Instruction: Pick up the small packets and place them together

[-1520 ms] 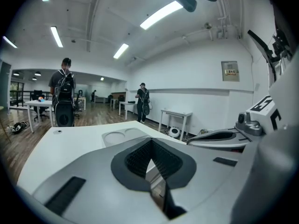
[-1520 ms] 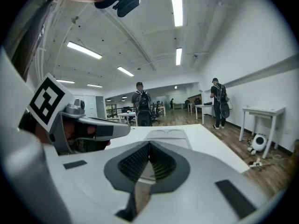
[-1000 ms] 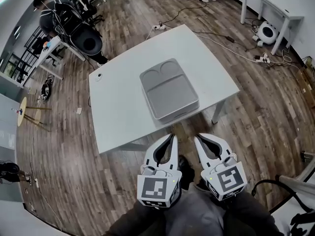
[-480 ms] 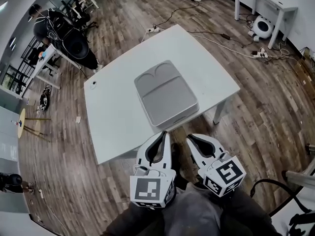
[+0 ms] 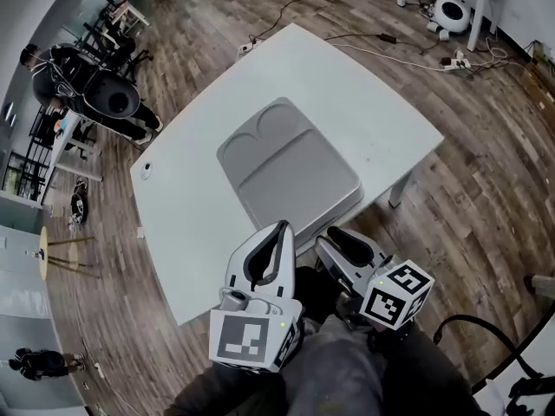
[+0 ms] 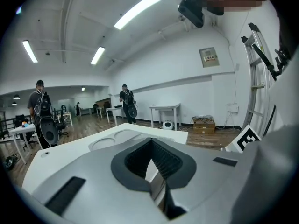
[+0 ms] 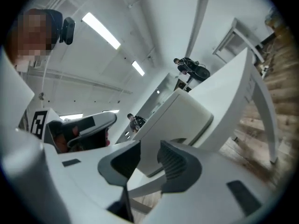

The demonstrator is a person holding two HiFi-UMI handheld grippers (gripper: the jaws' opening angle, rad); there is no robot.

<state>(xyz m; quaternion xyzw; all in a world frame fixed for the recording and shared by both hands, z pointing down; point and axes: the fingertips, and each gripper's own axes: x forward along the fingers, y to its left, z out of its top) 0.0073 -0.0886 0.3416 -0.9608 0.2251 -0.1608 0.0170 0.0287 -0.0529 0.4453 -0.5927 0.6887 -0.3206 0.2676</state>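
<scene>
Nearest, over the person's lap, the left gripper is clenched on nothing. The right gripper, just to its right, has just been opening, and its jaws stand apart and empty. Both sit just short of the near edge of the white rectangular table. A careless lift could knock that edge and shift the grey moulded plastic tray farther on. No small packets show in any view.

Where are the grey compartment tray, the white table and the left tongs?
Grey compartment tray (image 5: 299, 180): head view, floor of its large compartment.
White table (image 5: 186, 232): head view, bare top left of the tray.
Left tongs (image 5: 282, 227): head view, closed tips.
</scene>
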